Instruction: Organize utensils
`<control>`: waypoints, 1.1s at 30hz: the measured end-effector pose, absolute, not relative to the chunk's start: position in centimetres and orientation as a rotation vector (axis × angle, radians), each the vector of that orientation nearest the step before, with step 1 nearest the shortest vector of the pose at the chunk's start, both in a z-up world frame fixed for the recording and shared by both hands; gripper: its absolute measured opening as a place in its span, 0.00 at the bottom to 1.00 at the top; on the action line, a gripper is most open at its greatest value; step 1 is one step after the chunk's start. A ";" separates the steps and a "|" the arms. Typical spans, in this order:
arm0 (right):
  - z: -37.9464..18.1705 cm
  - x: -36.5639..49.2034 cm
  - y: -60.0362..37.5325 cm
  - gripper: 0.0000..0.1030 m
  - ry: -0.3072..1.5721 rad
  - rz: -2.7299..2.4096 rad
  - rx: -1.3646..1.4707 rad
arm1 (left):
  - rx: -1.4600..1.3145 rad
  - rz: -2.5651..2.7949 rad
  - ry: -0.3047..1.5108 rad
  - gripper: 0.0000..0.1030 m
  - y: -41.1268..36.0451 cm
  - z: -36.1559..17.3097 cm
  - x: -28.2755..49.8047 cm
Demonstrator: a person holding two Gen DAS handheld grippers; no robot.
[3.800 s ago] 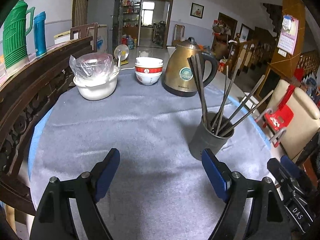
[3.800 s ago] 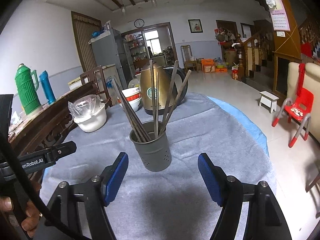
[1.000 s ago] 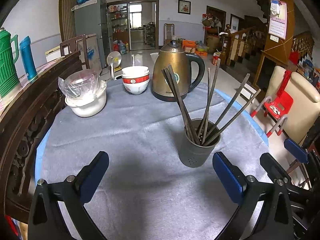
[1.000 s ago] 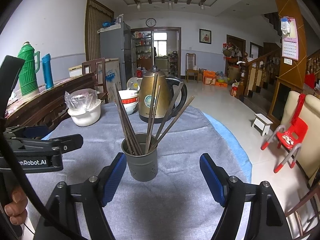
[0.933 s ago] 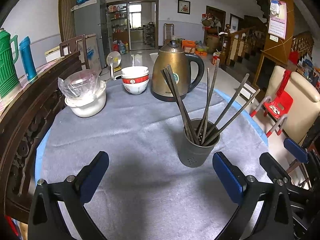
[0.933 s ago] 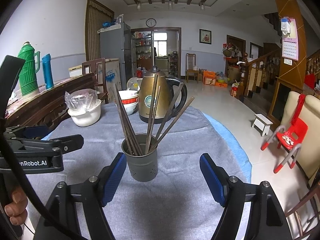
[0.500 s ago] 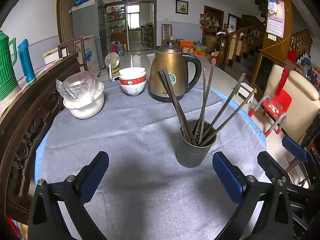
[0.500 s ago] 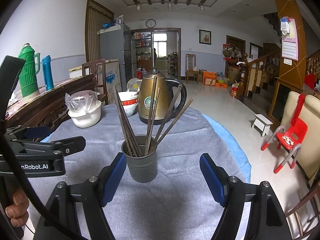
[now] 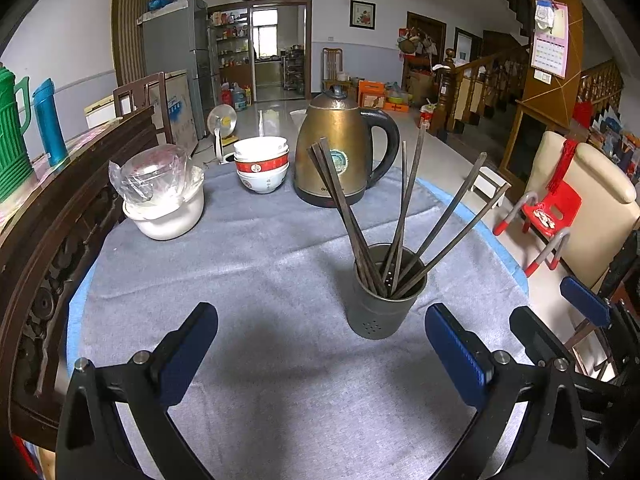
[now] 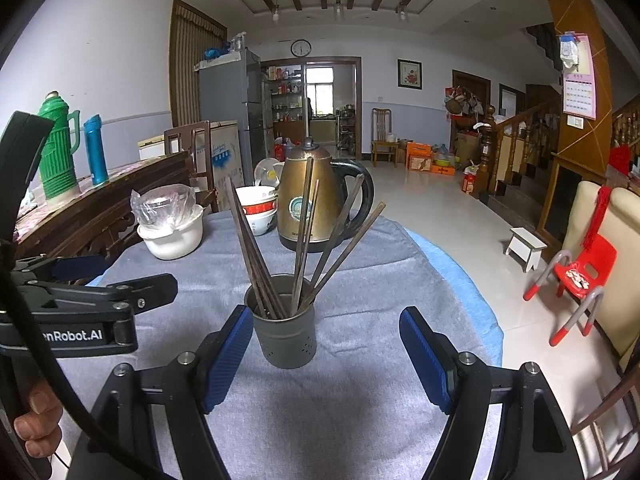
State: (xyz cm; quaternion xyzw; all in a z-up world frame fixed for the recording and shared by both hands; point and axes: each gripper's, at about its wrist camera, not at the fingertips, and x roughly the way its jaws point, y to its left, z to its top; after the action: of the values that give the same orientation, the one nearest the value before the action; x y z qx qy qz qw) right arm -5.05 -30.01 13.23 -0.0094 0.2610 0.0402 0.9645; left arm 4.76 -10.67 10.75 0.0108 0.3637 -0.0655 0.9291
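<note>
Both tools have drawn back and risen a little since the earliest frames, so the holder now sits farther ahead of the left tool's pads and more of the room shows above it; over the last second nothing shifts. The table (image 9: 248,264), round and covered with a grey cloth over a blue edge, carries everything. At its far side stands a brass-coloured kettle (image 9: 340,152) with a black handle, beside it a stack of white bowls (image 9: 262,164) with a red band, and further left a white pot (image 9: 168,204) with clear plastic bunched in its mouth. Nearer the cameras stands the dark grey holder (image 10: 286,332), upright on the cloth, with a bundle of dark chopsticks (image 10: 276,256) fanning out of its mouth, some leaning left and some right. The left tool (image 9: 320,344) hovers over bare cloth with its blue pads spread wide and nothing between them; the holder stands just ahead and toward its right pad, not touched. The right tool (image 10: 324,356) is likewise wide open and empty, its pads flanking the holder's base from in front, the left pad close beside it, though whether it touches I cannot tell. A hand (image 10: 36,424) grips the left tool's handle at the lower left of the right view.
</note>
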 end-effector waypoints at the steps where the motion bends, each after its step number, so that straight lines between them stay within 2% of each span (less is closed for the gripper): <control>1: 13.2 -5.0 -30.0 0.76 0.530 0.081 -0.019 | 0.024 -0.134 0.747 1.00 -10.7 10.7 4.8; 33: 12.8 -4.4 -30.1 0.76 0.542 0.086 -0.020 | 0.025 -0.142 0.750 1.00 -10.9 10.4 5.3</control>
State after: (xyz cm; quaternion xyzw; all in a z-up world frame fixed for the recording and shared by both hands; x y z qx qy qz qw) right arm -4.40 -30.09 12.79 -0.0100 0.2676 0.0422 0.9626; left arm 5.26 -10.85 10.36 0.0123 0.3658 -0.0691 0.9281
